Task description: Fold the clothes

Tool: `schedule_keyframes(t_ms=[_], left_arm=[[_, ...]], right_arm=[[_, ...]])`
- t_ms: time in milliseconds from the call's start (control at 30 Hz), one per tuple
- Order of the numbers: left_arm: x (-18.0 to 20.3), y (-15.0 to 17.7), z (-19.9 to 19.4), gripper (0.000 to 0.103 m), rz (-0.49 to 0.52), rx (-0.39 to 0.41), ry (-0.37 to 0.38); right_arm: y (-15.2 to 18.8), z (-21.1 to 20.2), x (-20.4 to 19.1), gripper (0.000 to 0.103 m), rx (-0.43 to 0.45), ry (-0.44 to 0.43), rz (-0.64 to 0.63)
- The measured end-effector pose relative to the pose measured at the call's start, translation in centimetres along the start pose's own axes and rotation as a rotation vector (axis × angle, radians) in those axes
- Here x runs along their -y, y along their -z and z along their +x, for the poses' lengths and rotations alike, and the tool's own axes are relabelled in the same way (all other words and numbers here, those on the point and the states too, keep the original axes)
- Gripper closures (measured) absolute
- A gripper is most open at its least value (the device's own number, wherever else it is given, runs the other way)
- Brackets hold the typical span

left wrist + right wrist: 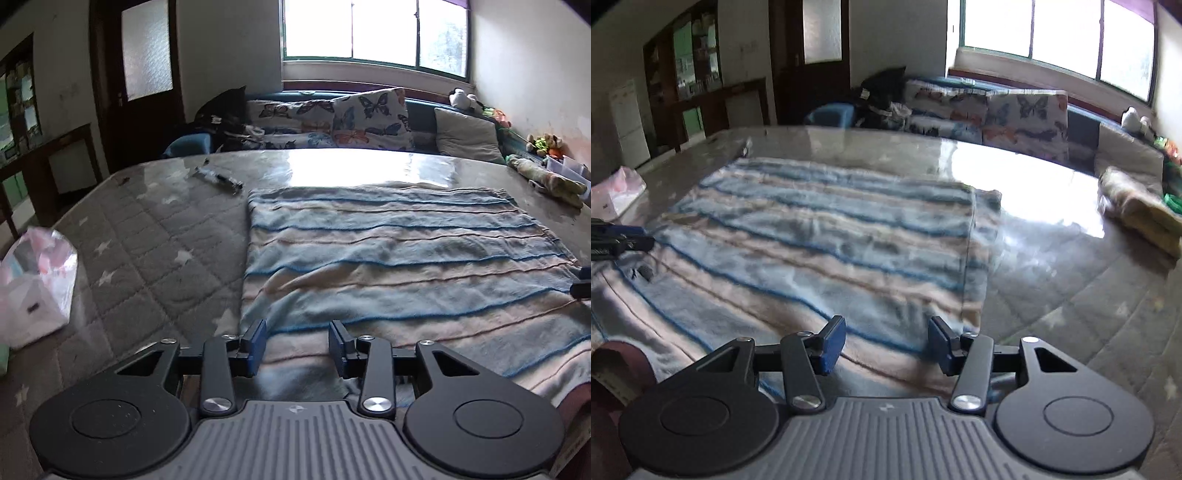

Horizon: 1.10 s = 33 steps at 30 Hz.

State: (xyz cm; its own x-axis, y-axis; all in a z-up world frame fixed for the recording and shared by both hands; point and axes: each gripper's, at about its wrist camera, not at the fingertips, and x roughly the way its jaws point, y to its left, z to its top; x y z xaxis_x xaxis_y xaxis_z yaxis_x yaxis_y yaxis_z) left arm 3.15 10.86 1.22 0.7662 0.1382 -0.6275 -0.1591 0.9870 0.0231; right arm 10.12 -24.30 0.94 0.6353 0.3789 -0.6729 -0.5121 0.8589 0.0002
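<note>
A blue, white and pink striped cloth [399, 258] lies spread flat on the table; it also fills the right wrist view [827, 236]. My left gripper [297, 345] is open and empty, just above the cloth's near left part. My right gripper [888, 345] is open and empty above the cloth's near right part, close to its right edge. The right gripper's tip shows at the right edge of the left wrist view [583, 282]. The left gripper's tip shows at the left edge of the right wrist view [617, 240].
The table carries a grey quilted star cover [147, 243] under glossy plastic. A white plastic bag [37, 284] sits at the left edge, a dark pen-like item [218, 179] at the far left, a rolled cloth [546, 181] at the far right. A butterfly-print sofa [332, 122] stands behind.
</note>
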Motion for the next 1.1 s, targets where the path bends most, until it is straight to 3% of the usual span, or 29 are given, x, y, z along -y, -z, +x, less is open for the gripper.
schedule_keyframes(t_ms=[300, 467, 900, 1100], left_arm=[[-0.2, 0.3, -1.7, 0.059, -0.026, 0.024, 0.000], [2.4, 1.1, -2.5, 0.057, 0.046, 0.022, 0.075], [2.8, 3.6, -4.9, 0.051, 0.122, 0.014, 0.079], [4.8, 3.6, -7.7, 0.051, 0.164, 0.058, 0.177]], right_arm=[[1.4, -1.3, 0.4, 0.052, -0.017, 0.043, 0.016], [1.5, -2.1, -1.4, 0.052, -0.003, -0.012, -0.004], [4.9, -6.0, -1.9, 0.046, -0.050, 0.002, -0.035], [5.1, -8.4, -3.8, 0.047, -0.016, -0.059, -0.057]])
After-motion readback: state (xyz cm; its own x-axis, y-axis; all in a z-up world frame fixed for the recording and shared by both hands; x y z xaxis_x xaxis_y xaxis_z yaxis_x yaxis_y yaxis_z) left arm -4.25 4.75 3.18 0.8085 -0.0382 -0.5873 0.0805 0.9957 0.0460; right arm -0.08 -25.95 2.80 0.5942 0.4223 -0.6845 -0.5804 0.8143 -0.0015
